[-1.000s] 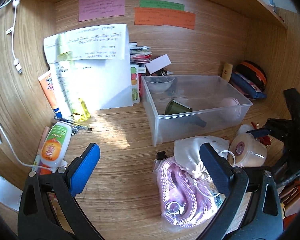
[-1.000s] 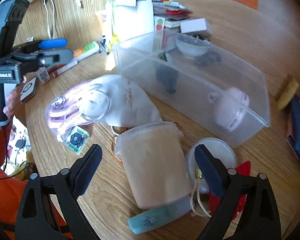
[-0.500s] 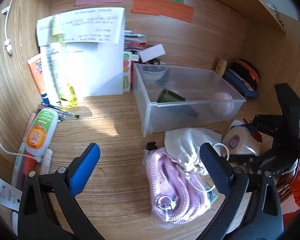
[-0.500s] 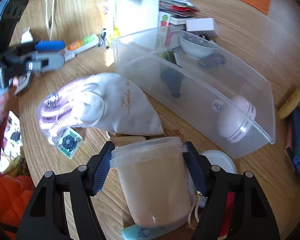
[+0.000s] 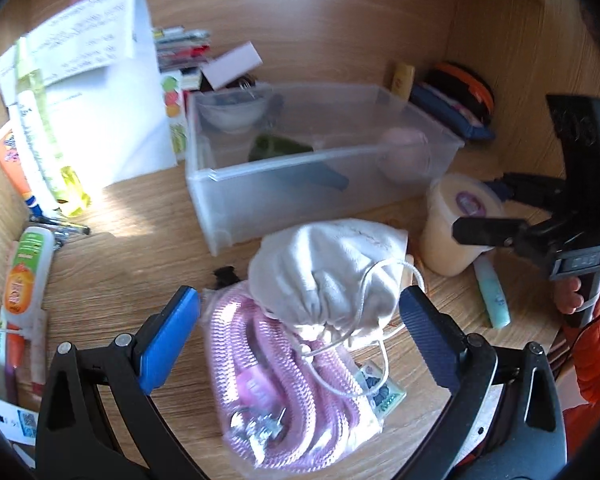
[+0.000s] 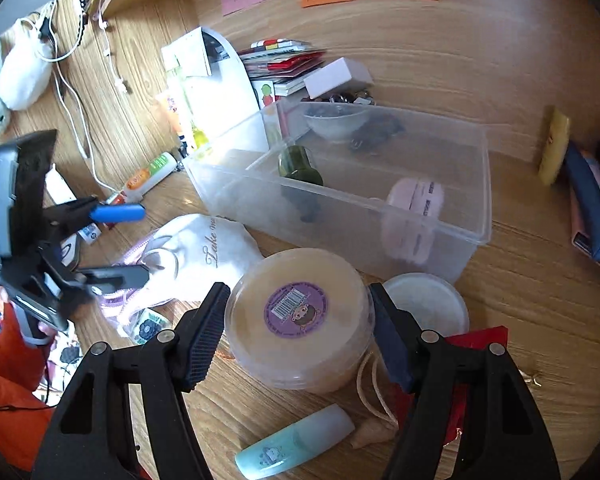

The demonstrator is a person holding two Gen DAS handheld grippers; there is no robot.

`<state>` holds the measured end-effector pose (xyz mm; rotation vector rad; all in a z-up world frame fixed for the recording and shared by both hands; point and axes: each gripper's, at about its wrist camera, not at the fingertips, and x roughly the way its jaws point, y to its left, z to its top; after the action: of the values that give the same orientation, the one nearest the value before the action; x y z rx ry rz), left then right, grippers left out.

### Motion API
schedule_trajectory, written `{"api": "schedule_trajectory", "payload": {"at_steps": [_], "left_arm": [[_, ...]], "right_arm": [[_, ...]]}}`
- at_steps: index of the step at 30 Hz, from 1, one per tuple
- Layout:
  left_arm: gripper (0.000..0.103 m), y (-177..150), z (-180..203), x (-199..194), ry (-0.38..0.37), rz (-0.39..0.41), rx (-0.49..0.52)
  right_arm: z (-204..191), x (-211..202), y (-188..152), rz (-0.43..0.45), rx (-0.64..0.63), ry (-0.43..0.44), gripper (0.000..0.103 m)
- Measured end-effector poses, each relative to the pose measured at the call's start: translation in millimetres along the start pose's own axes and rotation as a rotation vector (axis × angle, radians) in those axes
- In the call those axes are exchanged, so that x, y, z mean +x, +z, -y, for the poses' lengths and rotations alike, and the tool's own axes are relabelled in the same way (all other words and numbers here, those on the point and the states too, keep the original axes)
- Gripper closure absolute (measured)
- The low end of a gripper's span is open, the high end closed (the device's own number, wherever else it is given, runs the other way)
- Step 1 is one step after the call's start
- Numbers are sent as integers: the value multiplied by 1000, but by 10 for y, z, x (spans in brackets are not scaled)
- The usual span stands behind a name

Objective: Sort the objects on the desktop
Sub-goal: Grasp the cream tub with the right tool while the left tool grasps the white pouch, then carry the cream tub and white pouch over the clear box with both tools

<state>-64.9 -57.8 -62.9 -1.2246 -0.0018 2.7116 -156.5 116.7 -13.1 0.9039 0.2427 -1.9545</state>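
right gripper [image 6: 296, 336]: jaws closed against both sides of the tub, pads touching its wall; grip looks made, tub seems tipped with the labelled end toward the camera
tub [image 6: 300, 316]: pale beige plastic, purple barcode sticker facing the right wrist view; low over or on the desk, just in front of the bin's near wall
tub axis: runs roughly along the gripper's own forward line, so the fingers span its round width
mint tube [image 6: 294, 442]: lies on the desk beneath the right gripper, nearer than the tub
left gripper [image 5: 300, 328]: jaws spread wide, gripping nothing; white pouch sits between and just ahead of the pads
white pouch [image 5: 328, 276]: drawstring bag, rests on top of the pink rope pack [image 5: 284, 396]
clear bin [image 5: 440, 128]: straight ahead of the tub, long side across the view; already holds a green bottle [image 6: 300, 166], a small bowl and a pink round case
nearer arm: right, judged; bin lies directly forward and slightly up from the tub
next move: lift over the near wall, judged
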Motion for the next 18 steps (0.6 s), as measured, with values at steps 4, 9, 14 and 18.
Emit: {"api": "schedule_trajectory", "payload": {"at_steps": [4,9,14,18], "left_arm": [[2,36,11,178,-3,-45,-10],[2,108,-33,329,-14,-66,-32],[1,152,23,422,-14,-89,-4],[1,191,77,491,-15,-118,28]], "right_arm": [[11,-13,-27,9,-3,8,37],[32,-19,-43,25,-3,7,37],[4,17,-72,11,-33,-37,35],[-96,24,-105,9,-84,-89,33]]}}
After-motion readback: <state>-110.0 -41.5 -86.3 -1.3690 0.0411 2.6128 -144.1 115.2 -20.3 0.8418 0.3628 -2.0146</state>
